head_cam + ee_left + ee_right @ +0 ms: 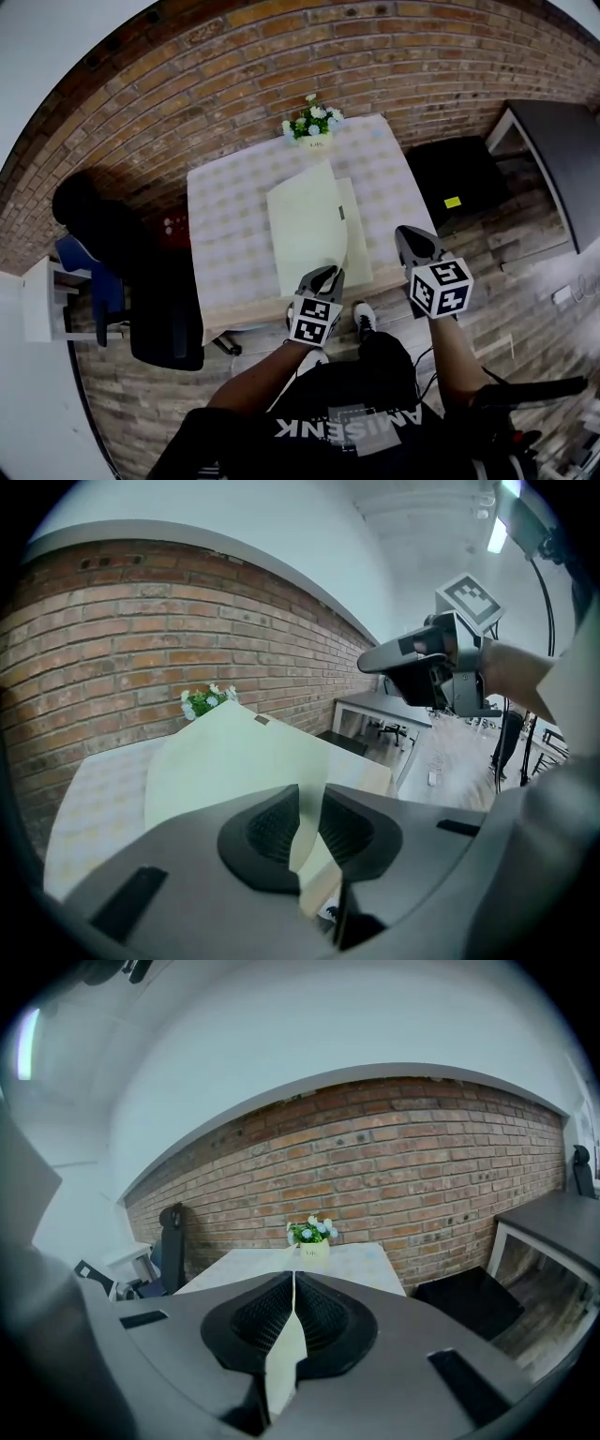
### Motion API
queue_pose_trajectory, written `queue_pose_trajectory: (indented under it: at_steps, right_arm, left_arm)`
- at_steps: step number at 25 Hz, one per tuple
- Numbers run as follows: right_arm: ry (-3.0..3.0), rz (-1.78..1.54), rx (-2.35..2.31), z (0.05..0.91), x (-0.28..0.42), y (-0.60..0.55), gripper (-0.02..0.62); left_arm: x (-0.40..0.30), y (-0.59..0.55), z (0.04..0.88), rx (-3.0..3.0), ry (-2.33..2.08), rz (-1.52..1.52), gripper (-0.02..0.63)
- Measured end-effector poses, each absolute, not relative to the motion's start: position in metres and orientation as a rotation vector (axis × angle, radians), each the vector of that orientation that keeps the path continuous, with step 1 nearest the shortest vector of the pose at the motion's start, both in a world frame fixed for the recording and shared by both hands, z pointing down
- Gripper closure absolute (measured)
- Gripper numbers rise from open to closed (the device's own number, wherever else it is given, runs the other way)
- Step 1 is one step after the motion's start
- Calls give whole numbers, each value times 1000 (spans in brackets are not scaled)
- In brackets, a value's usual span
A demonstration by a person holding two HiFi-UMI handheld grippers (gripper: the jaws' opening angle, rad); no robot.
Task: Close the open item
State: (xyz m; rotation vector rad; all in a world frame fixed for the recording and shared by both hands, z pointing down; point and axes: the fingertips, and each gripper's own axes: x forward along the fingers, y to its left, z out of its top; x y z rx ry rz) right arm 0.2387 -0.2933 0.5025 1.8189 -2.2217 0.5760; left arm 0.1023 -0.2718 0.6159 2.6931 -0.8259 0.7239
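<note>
Open on the counter [220, 216], from middle to near edge: a pale folder [305, 225], probably light, thin, bendy. Best taken at the raised cover's free edge. Left tongs [327, 275] slightly parted beside it, gripping nothing; right tongs [404, 233] clenched, empty.

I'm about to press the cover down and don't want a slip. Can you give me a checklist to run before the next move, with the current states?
1. Folder closed: not ok. Its cover looks raised off the sheet beneath.
2. Left gripper at the folder's near edge: ok. Its jaws are slightly apart.
3. Cover edge between the left gripper's pads: cannot tell.
4. Right gripper clear of the folder: ok. It hovers to the folder's right with its jaws together and nothing in them.
5. Flower pot away from the folder: ok. It stands at the far edge of the table.
</note>
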Motion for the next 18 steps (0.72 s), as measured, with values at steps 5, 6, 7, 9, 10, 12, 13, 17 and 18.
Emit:
queue_pose_trajectory:
  at_steps: [5,6,7,9,10,12,13,17,18]
  right_arm:
    - [-2227,618,1781,523,242,-307,554]
    - [-2229,631,1774,528,243,-311,552]
    - [-2230,644,1767,533,244,-315,552]
    - [-2232,671,1754,546,245,-322,552]
    - [-2232,685,1745,552,245,-326,552]
    - [-2230,714,1723,566,244,-333,552]
    - [-2230,729,1713,572,244,-336,552]
    - [-2230,782,1680,593,243,-352,552]
    - [-2227,797,1671,599,243,-357,551]
  left_arm:
    - [123,-266,641,2670,-747,817,549]
    - [126,-265,648,2661,-739,830,548]
    - [129,-265,654,2651,-728,851,548]
    - [134,-263,665,2634,-701,900,546]
    - [136,-263,670,2628,-690,918,545]
    - [140,-264,677,2618,-673,946,542]
    - [141,-264,680,2612,-665,958,541]
    - [147,-263,691,2598,-634,1004,534]
    - [148,-263,693,2596,-627,1013,533]
